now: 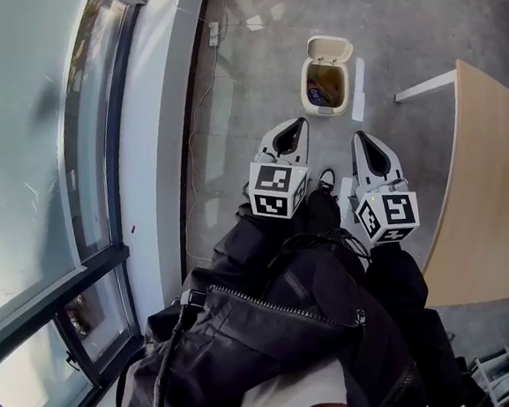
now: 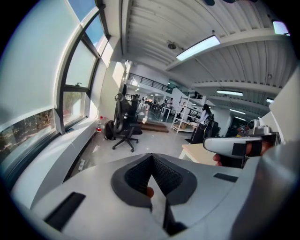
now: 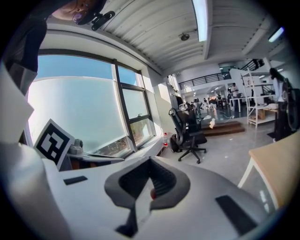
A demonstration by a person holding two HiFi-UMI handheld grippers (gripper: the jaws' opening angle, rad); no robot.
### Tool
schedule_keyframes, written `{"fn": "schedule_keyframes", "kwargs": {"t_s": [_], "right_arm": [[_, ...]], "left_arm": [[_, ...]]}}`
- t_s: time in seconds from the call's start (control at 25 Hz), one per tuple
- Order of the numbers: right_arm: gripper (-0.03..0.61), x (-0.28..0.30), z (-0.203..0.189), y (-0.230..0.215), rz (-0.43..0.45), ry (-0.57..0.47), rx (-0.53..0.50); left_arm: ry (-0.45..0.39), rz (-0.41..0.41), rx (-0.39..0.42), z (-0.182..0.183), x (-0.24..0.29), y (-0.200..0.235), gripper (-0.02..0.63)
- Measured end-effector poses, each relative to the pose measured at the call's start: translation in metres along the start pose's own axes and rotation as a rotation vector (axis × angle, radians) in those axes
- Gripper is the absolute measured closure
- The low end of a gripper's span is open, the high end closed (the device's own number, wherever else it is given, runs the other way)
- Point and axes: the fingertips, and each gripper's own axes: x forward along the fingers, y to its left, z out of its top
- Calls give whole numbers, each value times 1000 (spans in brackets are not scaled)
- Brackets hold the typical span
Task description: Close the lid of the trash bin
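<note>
Both grippers point forward side by side. The left gripper (image 1: pixel 296 127) and the right gripper (image 1: pixel 360 139) each have their jaws pressed together, with nothing between them. Ahead on the floor (image 1: pixel 252 74) stands the bin (image 1: pixel 341 102) – well apart from both grippers, just left of the table (image 1: pixel 492 186). Its lid (image 1: pixel 330 50) is tipped up at the far side, leaving the inside uncovered.

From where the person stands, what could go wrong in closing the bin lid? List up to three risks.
1. The bin stands ahead of the left gripper and right gripper, and neither gripper view shows it: a reach could miss the lid.
2. The lid stands open at the bin's far side; a hard push might tip the bin.
3. The table edge lies beside the right gripper; a step forward could knock it.
</note>
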Motion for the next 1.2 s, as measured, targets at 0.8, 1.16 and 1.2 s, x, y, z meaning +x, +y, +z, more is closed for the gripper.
{"fn": "schedule_keyframes", "kwargs": {"t_s": [0.8, 1.16, 1.2], "right_arm": [[575, 126, -194, -62, 112, 272, 3], [575, 167, -267, -82, 139, 330, -7], [575, 170, -274, -84, 141, 336, -9]], "left_arm": [[214, 143, -121, -186, 73, 79, 618], [289, 161, -166, -267, 90, 90, 618], [296, 163, -169, -274, 92, 91, 618]]}}
